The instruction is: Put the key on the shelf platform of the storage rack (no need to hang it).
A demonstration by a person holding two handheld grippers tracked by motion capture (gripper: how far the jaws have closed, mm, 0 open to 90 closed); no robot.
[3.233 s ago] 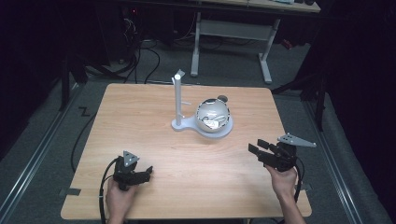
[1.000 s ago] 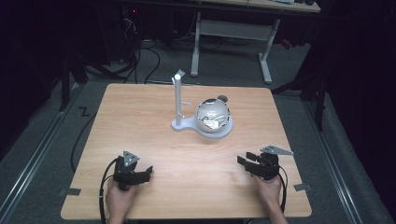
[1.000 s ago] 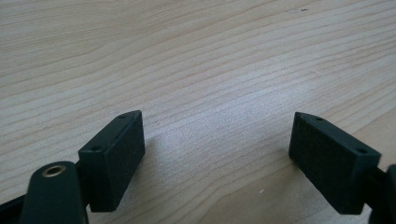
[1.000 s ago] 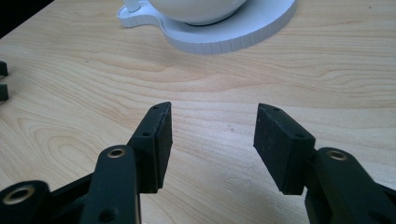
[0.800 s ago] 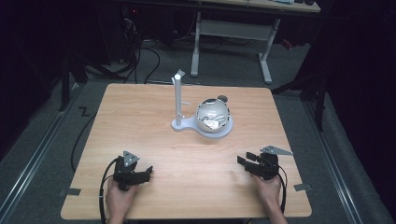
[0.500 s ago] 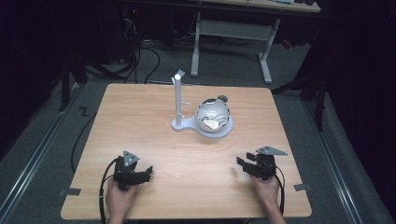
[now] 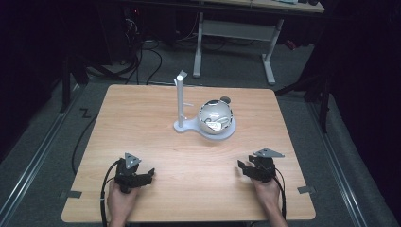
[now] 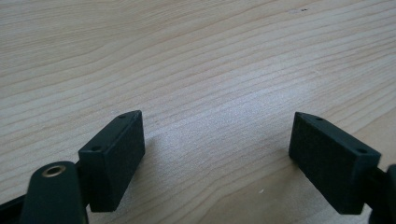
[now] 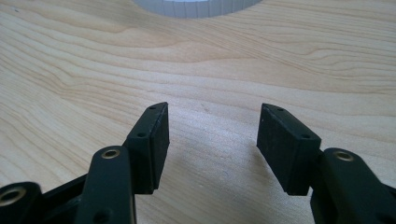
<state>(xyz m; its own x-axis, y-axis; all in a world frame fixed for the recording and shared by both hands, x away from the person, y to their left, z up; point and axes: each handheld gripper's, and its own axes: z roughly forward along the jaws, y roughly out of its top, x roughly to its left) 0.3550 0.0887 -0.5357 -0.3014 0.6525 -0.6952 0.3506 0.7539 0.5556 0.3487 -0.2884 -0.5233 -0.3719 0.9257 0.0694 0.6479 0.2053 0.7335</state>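
Two black two-jaw grippers, the left gripper (image 7: 134, 176) and the right gripper (image 7: 257, 169), are each topped by a grey three-cornered plate. Flat rectangular black pads (image 8: 112, 158) with small screw holes are seen; brass-coloured eyelets are set behind them. Black cables are trailed rearward.

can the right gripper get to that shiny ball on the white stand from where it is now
Probably yes. The right gripper sits near the table's front edge with its jaws apart and nothing between them; they have just been opening. Only bare wood lies between it and the shiny ball. The stand's post is on the ball's far side.
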